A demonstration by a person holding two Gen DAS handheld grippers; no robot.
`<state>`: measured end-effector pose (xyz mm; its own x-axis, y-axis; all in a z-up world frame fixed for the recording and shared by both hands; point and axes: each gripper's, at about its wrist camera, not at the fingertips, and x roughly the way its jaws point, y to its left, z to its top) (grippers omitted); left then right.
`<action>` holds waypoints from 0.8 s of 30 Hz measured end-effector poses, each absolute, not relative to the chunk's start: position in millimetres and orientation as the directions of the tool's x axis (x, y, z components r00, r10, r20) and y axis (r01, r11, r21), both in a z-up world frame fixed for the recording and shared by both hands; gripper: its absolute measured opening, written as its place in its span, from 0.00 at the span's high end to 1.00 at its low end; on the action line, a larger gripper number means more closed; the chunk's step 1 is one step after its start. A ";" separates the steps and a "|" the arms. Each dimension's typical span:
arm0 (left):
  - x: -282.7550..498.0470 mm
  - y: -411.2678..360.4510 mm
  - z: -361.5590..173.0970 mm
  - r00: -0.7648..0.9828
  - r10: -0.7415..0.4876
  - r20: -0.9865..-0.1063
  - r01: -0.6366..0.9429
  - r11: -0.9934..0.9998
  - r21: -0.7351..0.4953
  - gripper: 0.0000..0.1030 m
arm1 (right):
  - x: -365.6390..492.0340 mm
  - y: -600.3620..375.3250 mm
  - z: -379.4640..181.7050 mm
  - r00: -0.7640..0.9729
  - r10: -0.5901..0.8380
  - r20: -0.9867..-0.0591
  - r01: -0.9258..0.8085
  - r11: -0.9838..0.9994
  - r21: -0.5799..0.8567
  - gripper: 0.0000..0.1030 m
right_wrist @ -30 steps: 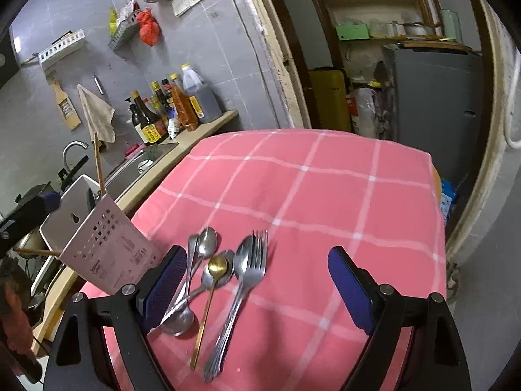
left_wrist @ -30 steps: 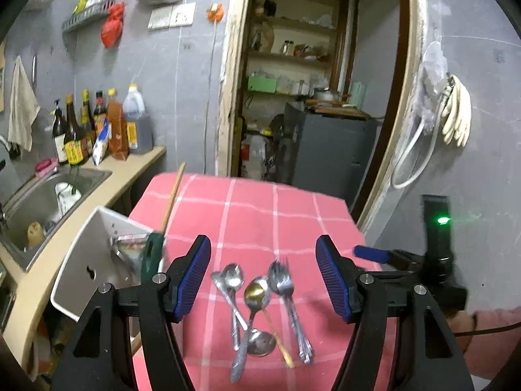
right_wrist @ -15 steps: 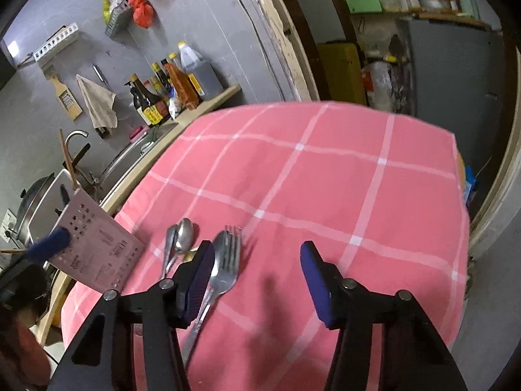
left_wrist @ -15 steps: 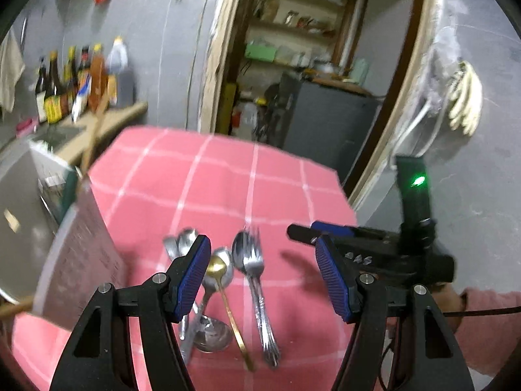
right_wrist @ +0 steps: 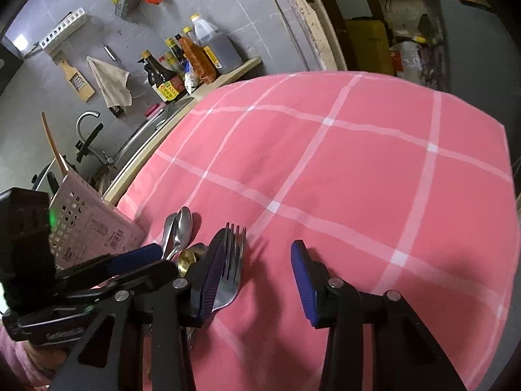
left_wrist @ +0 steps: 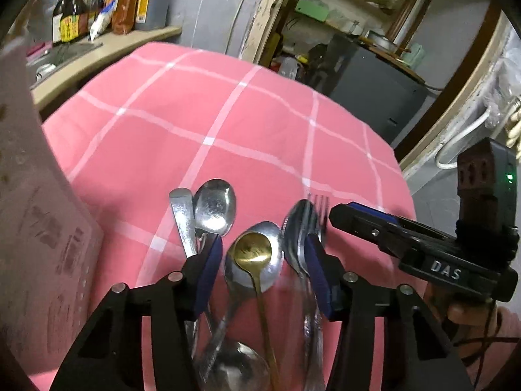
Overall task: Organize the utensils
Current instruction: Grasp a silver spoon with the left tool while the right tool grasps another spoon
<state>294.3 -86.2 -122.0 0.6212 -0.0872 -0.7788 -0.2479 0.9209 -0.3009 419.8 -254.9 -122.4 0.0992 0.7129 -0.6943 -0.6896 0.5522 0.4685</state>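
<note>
Several utensils lie bunched on the pink checked tablecloth (left_wrist: 228, 104). My left gripper (left_wrist: 262, 270) hangs low over them, its jaws closing around a gold spoon (left_wrist: 252, 251) that rests on a silver spoon's bowl; the pads do not touch it. Other silver spoons (left_wrist: 215, 205) lie to its left, a fork (left_wrist: 320, 205) to its right. My right gripper (right_wrist: 257, 277) is closing too, over bare cloth, with the fork (right_wrist: 232, 260) just inside its left finger, not pinched. Each gripper shows in the other's view: the right gripper (left_wrist: 358, 221), the left gripper (right_wrist: 136, 257).
A white perforated utensil caddy (right_wrist: 88, 218) stands left of the utensils, close to the left gripper, its wall (left_wrist: 32, 228) filling the left edge. Beyond are a counter with sauce bottles (right_wrist: 182, 65), a sink tap (right_wrist: 86, 120) and a doorway with a dark cabinet (left_wrist: 368, 65).
Both grippers have dropped towards the utensils and their jaws have narrowed. The left one now straddles the gold spoon; the right one has come in beside the fork.
</note>
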 end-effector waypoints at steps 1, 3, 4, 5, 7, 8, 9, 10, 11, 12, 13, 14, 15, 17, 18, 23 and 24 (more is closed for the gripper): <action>294.5 -84.3 -123.8 0.616 -0.091 -0.783 -0.247 0.921 -0.301 0.60 | 420.3 -253.9 -122.9 0.095 0.714 -0.694 -0.690 0.549 0.471 0.61; 297.3 -83.4 -126.9 0.603 -0.102 -0.791 -0.239 0.923 -0.301 0.60 | 421.8 -250.9 -124.9 0.080 0.715 -0.695 -0.692 0.542 0.478 0.65; 299.7 -83.9 -129.0 0.598 -0.105 -0.794 -0.236 0.924 -0.300 0.60 | 422.5 -248.7 -126.0 0.073 0.714 -0.696 -0.691 0.539 0.481 0.65; 300.7 -84.1 -130.2 0.591 -0.107 -0.799 -0.232 0.927 -0.295 0.60 | 423.5 -246.9 -127.1 0.064 0.715 -0.696 -0.691 0.535 0.486 0.65; 300.3 -84.2 -130.5 0.587 -0.099 -0.804 -0.230 0.931 -0.282 0.62 | 424.1 -244.1 -128.1 0.053 0.718 -0.694 -0.692 0.528 0.493 0.65; 299.8 -84.0 -131.2 0.587 -0.096 -0.804 -0.230 0.932 -0.280 0.64 | 424.5 -243.0 -128.5 0.047 0.719 -0.693 -0.695 0.522 0.494 0.65; 299.4 -83.9 -131.4 0.587 -0.094 -0.804 -0.230 0.933 -0.277 0.66 | 424.9 -240.6 -129.1 0.041 0.718 -0.694 -0.698 0.518 0.494 0.68; 298.9 -84.0 -131.4 0.587 -0.090 -0.805 -0.229 0.935 -0.272 0.67 | 424.7 -239.2 -129.2 0.039 0.718 -0.695 -0.700 0.516 0.493 0.72; 300.2 -84.5 -131.9 0.586 -0.087 -0.806 -0.227 0.937 -0.266 0.68 | 425.1 -237.3 -130.6 0.034 0.715 -0.699 -0.701 0.515 0.493 0.78; 299.9 -84.5 -131.9 0.585 -0.084 -0.807 -0.224 0.939 -0.260 0.70 | 425.1 -236.1 -131.4 0.028 0.716 -0.698 -0.700 0.512 0.498 0.83; 299.8 -84.5 -132.8 0.584 -0.081 -0.808 -0.221 0.942 -0.254 0.70 | 424.5 -235.6 -131.2 0.028 0.717 -0.696 -0.700 0.511 0.499 0.85; 299.2 -84.7 -133.0 0.582 -0.080 -0.809 -0.218 0.943 -0.251 0.72 | 423.4 -236.0 -130.1 0.031 0.720 -0.693 -0.702 0.510 0.498 0.87; 299.3 -84.2 -133.1 0.582 -0.081 -0.809 -0.217 0.943 -0.250 0.72 | 422.2 -236.6 -128.9 0.038 0.720 -0.693 -0.704 0.512 0.493 0.89; 299.3 -83.7 -133.4 0.580 -0.082 -0.810 -0.217 0.944 -0.250 0.74 | 419.8 -239.6 -126.6 0.054 0.720 -0.692 -0.702 0.521 0.486 0.90; 298.6 -83.9 -133.1 0.579 -0.081 -0.811 -0.215 0.945 -0.248 0.74 | 419.1 -241.7 -125.9 0.065 0.717 -0.694 -0.696 0.531 0.483 0.90; 302.7 -90.4 -131.6 0.582 -0.077 -0.810 -0.184 0.957 -0.223 0.74 | 414.3 -251.1 -121.8 0.113 0.705 -0.700 -0.670 0.574 0.470 0.93; 302.5 -91.4 -131.7 0.581 -0.079 -0.810 -0.178 0.959 -0.221 0.76 | 413.3 -252.8 -120.9 0.121 0.701 -0.702 -0.665 0.583 0.467 0.94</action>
